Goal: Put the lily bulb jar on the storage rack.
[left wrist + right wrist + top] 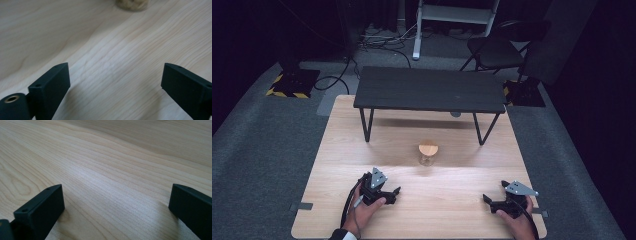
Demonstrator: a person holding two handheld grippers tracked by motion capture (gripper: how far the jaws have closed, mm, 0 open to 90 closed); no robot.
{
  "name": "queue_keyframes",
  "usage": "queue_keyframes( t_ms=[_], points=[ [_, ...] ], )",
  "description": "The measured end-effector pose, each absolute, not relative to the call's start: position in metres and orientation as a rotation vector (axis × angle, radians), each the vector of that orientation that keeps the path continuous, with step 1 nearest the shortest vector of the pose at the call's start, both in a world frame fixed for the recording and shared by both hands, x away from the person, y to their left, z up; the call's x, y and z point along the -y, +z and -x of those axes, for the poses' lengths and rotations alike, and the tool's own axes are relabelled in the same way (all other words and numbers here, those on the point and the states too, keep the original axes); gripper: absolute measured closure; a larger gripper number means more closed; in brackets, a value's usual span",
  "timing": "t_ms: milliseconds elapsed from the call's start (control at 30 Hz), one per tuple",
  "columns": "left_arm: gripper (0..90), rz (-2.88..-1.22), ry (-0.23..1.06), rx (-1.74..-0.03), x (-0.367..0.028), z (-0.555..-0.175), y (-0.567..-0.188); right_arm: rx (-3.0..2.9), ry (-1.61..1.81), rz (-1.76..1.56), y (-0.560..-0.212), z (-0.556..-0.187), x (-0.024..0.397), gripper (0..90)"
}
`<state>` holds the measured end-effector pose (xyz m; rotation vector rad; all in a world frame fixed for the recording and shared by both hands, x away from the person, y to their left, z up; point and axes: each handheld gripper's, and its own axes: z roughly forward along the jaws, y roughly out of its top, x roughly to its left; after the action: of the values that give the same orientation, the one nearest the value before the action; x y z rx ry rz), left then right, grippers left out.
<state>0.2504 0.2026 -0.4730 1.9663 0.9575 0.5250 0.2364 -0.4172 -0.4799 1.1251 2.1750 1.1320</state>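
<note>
A small glass jar [428,152] with a round wooden lid stands upright near the middle of the light wooden table [342,150]. In a hand at the near left, my left gripper [393,193] lies low over the wood. Its jaws stand apart with nothing between them. In the left gripper view [115,75] the jar's base [131,4] shows far ahead at the top edge. My right gripper [488,200] rests in a hand at the near right. In the right gripper view [116,195] its jaws are wide apart over bare wood.
A low black bench [429,90] on thin metal legs stands across the far half of the table, behind the jar. Beyond the table lie grey carpet, floor cables [382,37] and a dark chair [497,50].
</note>
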Motion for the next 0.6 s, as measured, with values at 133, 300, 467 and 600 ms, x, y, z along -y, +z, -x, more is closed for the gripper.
queue_keyframes(
  t_ms=[133, 300, 467, 600],
  points=[
    [3.5, -1.962, 0.530, -0.905, -0.199, -0.256, -0.466, -2.177, 1.134, -1.123, -0.480, -0.236, 0.417, 0.0],
    [2.1, -1.955, 0.507, -0.886, -0.192, -0.269, -0.458, -2.181, 1.136, -1.118, -0.480, -0.237, 0.418, 0.0],
    [2.2, -1.989, 0.505, -0.845, -0.183, -0.282, -0.446, -2.181, 1.136, -1.117, -0.480, -0.237, 0.418, 0.0],
    [2.3, -1.992, 0.497, -0.820, -0.176, -0.292, -0.436, -2.181, 1.135, -1.117, -0.480, -0.237, 0.418, 0.0]
  ],
)
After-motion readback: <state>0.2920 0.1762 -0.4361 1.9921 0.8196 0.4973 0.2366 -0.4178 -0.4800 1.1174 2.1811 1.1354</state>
